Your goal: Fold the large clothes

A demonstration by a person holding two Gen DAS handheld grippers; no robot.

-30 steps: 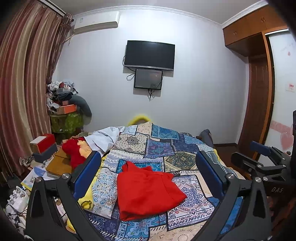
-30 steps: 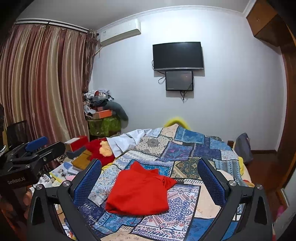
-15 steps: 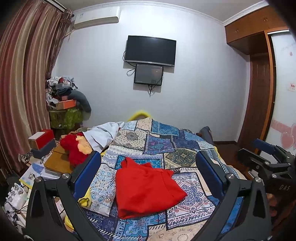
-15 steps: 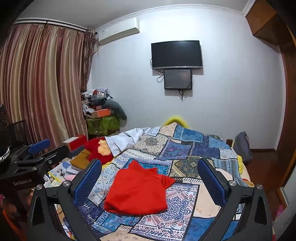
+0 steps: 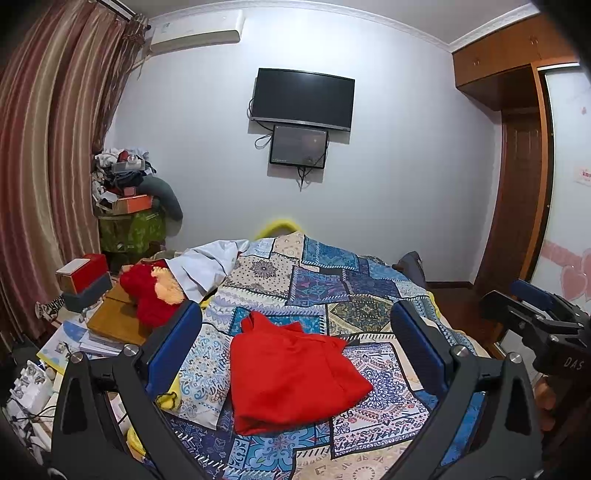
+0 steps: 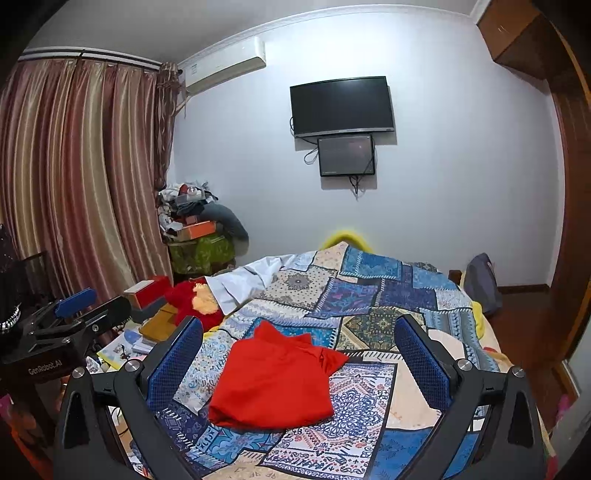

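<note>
A folded red garment [image 5: 291, 373] lies at frame centre on the patchwork bedspread [image 5: 332, 288]. The left gripper [image 5: 295, 339] and right gripper [image 6: 299, 343] hang above it, fingers wide apart and empty.

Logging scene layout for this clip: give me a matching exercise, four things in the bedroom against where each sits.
Things:
1. red garment
2. television
3. air conditioner
4. red plush toy

Places:
A. high on the wall next to the curtain
B. beside the bed's left edge, on a cluttered surface
C. lying on the patchwork bedspread, between the open gripper fingers
D. mounted on the far wall above a smaller screen

Pairs: 1-C, 2-D, 3-A, 4-B
</note>
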